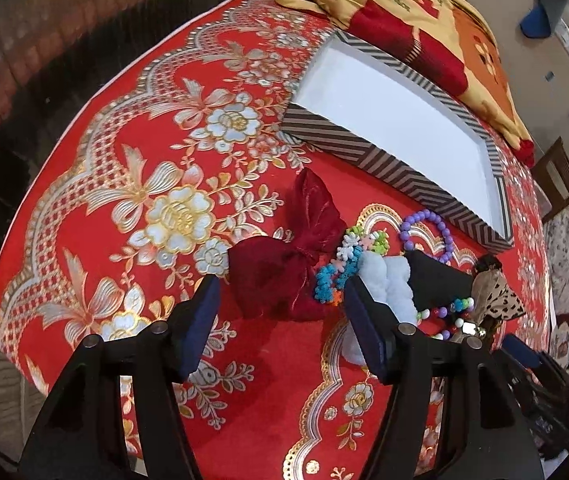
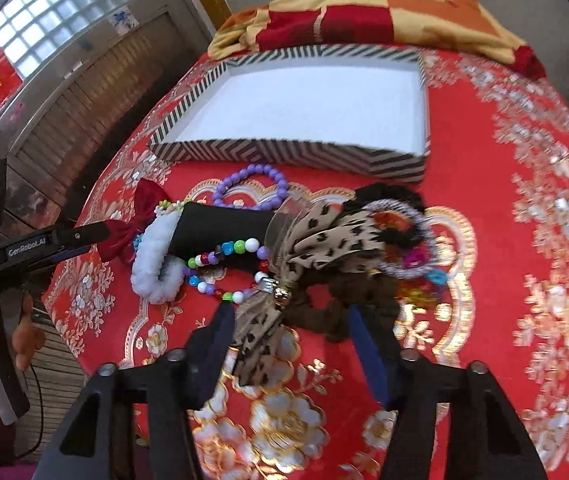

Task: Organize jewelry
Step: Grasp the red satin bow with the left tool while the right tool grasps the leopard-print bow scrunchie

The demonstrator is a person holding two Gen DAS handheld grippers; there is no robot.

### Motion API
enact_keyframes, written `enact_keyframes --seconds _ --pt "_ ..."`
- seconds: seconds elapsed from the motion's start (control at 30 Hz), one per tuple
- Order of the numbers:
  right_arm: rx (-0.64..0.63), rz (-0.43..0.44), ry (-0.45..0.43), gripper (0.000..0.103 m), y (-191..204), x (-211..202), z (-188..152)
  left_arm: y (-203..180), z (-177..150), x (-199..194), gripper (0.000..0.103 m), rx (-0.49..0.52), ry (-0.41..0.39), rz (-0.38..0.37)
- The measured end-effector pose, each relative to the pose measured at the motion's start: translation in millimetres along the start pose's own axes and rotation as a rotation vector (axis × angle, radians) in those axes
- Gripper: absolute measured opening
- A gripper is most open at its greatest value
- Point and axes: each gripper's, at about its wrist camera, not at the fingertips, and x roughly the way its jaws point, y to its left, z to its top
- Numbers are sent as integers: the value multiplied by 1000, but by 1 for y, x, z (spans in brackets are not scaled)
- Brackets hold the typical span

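Between left claw (image 1: 280,300) tips, red pouch (image 1: 284,272), untouched

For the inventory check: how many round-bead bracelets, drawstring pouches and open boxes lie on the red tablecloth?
Round-bead bracelets: 2 (purple plastic bead bracelet, multicoloured bead bracelet)
Dark red sheer drawstring pouch: 1
Striped shallow cardboard box: 1
Total: 4

A red tablecloth (image 1: 132,184) with gold and silver flowers covers the table; a red-and-yellow patterned blanket (image 2: 384,4) lies bunched at its far edge.
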Motion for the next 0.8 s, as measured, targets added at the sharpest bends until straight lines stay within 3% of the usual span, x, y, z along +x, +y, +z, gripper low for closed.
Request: enact_keyframes --seconds 0.27,0.43,0.63,0.7,0.77,0.8 --pt "27 5 25 43 -5 27 6 1 7 15 67 53 49 -8" --pt "33 24 35 22 -8 34 5 -3 11 26 67 87 69 -4" --pt "42 37 34 19 -12 32 4 -7 18 43 66 114 92 14" --pt "46 35 32 18 -14 29 3 -6 20 48 58 102 98 4" --pt "55 34 32 18 -18 27 1 -4 22 48 33 105 79 12" --pt "58 33 32 18 -19 26 1 -4 22 49 27 114 76 17"
